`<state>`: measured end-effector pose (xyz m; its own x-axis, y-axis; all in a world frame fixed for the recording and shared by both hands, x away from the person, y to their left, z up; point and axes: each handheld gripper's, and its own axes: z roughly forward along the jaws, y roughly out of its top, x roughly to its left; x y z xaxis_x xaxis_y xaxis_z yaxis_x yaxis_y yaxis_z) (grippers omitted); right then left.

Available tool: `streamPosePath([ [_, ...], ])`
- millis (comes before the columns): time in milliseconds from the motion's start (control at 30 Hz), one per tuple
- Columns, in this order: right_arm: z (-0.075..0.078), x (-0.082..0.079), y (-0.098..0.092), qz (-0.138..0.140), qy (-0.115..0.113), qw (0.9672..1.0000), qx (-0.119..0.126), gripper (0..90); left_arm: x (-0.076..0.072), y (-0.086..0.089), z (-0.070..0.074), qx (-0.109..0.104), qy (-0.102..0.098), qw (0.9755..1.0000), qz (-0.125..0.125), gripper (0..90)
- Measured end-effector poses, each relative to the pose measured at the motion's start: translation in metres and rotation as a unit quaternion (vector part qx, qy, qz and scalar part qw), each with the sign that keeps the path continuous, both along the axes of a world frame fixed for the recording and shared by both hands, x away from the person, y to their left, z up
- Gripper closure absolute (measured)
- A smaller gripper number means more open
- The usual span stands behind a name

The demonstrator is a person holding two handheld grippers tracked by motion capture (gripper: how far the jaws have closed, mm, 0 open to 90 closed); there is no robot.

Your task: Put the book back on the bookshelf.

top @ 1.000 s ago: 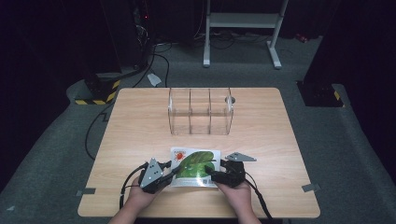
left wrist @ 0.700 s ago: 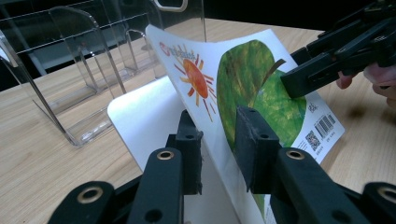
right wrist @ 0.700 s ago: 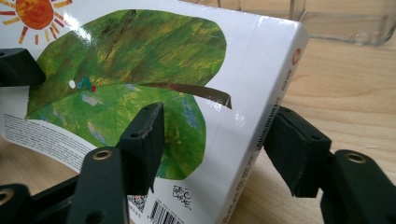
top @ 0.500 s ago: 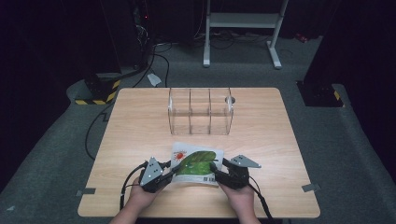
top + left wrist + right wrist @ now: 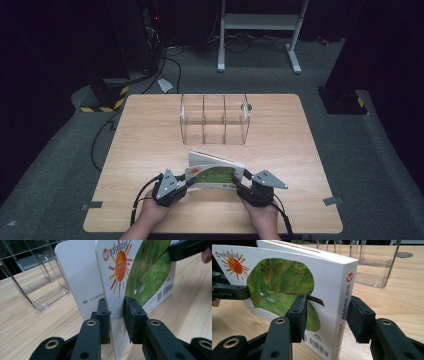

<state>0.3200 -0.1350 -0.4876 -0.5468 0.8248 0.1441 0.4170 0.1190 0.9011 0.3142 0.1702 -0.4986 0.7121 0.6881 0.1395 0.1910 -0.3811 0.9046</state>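
Green and white, a book (image 5: pixel 216 176) stands on edge, its covers parted, at the near middle of the wooden table (image 5: pixel 150 145), with the picture cover facing the person and its sun at the left. It is held between two tools. At its left end the left hand-held gripper (image 5: pixel 186 182) is clenched on the front cover alone, as the left gripper view shows: one pad presses the printed face beside the sun, the other the plain back of that cover (image 5: pixel 117 277), while the rest of the book spreads away behind. At the right end the right hand-held gripper (image 5: pixel 241 185) straddles the spine (image 5: pixel 345 302); its jaws have just been closing, with the book between them, one pad on the green leaf picture and the other at the spine's far edge, touching or nearly so. Beyond the book, near the table's middle and apart from it, stands a clear rack (image 5: pixel 215 119) with three compartments. A small round hole (image 5: pixel 246 106) sits in the table by the rack's far right corner
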Motion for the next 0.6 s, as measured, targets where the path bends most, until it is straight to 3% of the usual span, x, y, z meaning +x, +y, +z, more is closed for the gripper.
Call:
streamPosePath([
  [100,0.000,-0.004,-0.002,0.003,-0.003,1.0000,-0.001,51.9,0.001,-0.002,-0.002,0.002,0.006,1.0000,-0.003,73.8],
  [233,0.000,-0.009,-0.005,0.007,-0.005,1.0000,0.000,50.4,0.001,-0.004,-0.006,0.019,0.009,0.9997,-0.007,73.1],
  [600,0.001,-0.022,-0.012,0.016,-0.007,0.9999,0.000,50.1,-0.002,-0.003,-0.007,0.021,0.012,0.9996,-0.013,69.3],
])
